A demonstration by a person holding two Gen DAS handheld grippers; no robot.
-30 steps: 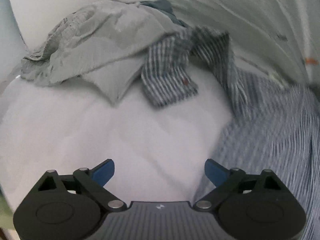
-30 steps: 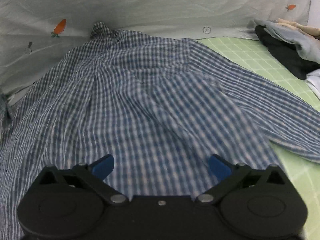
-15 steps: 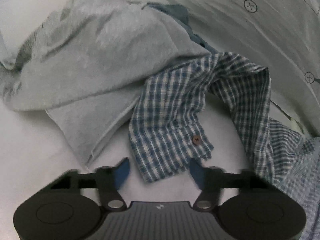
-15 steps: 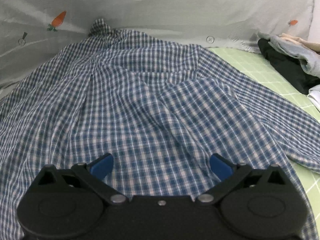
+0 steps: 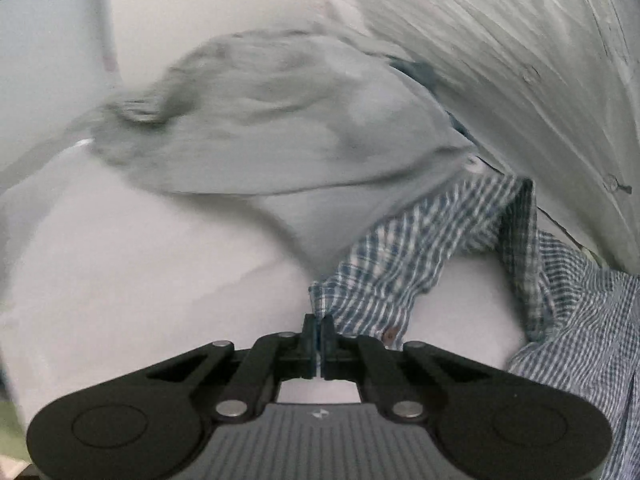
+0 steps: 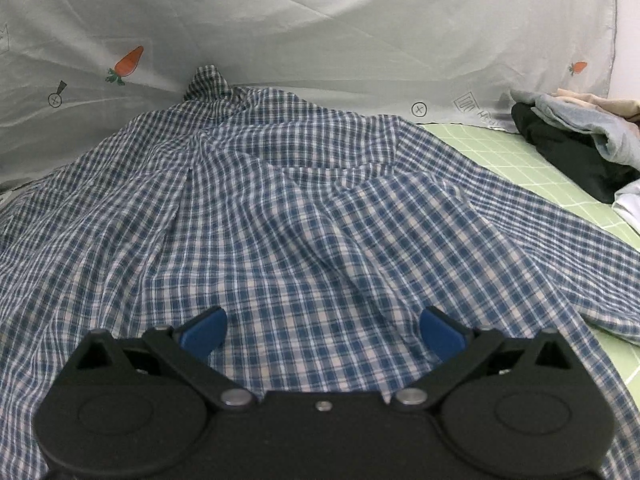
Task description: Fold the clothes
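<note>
A blue-and-white checked shirt (image 6: 304,216) lies spread on the surface, back up, collar at the far side. My right gripper (image 6: 322,330) is open and empty just above the shirt's lower part. In the left wrist view the shirt's sleeve (image 5: 420,256) trails from the right, and my left gripper (image 5: 319,330) is shut on the corner of the sleeve cuff (image 5: 352,312), next to its brown button.
A crumpled grey garment (image 5: 272,132) lies behind the cuff on a white surface (image 5: 140,280). A pale sheet with carrot prints (image 6: 320,28) hangs behind. A pile of dark and light clothes (image 6: 580,140) sits at the right on a green grid mat (image 6: 532,168).
My left gripper moved forward to the sleeve cuff and closed on its corner; it was open before. My right gripper stayed open and shifted slightly over the shirt.
</note>
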